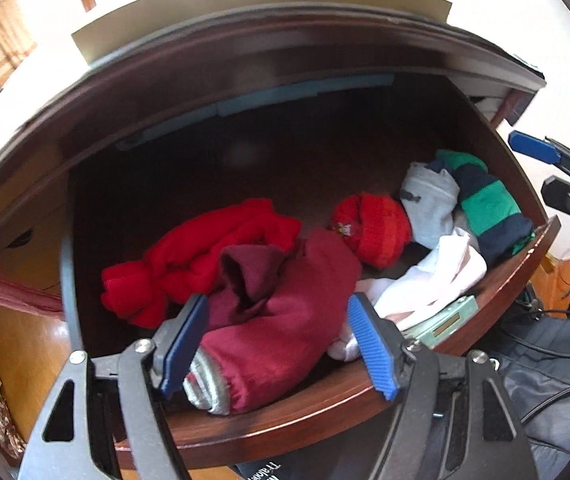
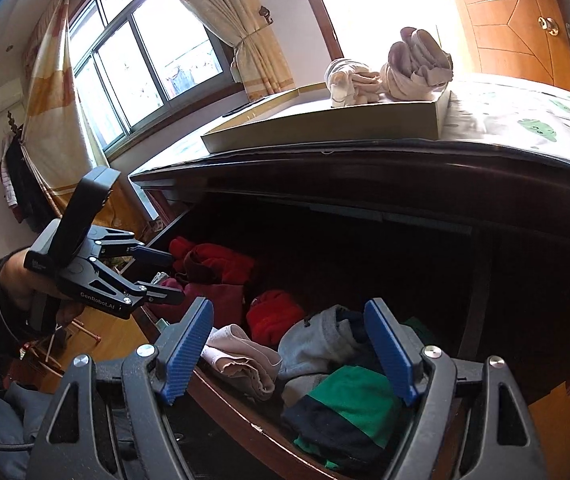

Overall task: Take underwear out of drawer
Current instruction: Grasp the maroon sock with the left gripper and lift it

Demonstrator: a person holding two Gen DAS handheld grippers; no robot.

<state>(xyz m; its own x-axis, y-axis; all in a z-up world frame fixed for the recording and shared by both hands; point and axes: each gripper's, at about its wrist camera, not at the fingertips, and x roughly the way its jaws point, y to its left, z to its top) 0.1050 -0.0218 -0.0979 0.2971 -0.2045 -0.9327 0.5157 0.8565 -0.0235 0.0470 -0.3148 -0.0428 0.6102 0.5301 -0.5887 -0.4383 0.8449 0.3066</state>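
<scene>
2 grippers hung over the open drawer (image 1: 245, 432), both with jaws spread wide and holding nothing. the left gripper (image 1: 279, 346) straddled a maroon garment (image 1: 285, 332) at the drawer's front, beside a red bundle (image 1: 205, 252). the right gripper (image 2: 287, 350) hovered above a grey piece (image 2: 317, 348) and a green and navy striped roll (image 2: 345, 408). 2 pale bundles (image 2: 389, 68) sat on a flat box (image 2: 325, 124) above.

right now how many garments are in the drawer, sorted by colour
bright red: 2 (fleece bundle, rolled piece)
maroon: 1
grey: 1
green and navy striped: 1
white or pale pink: 1
total: 6 that I can tell apart; more may be buried in the open drawer.
</scene>
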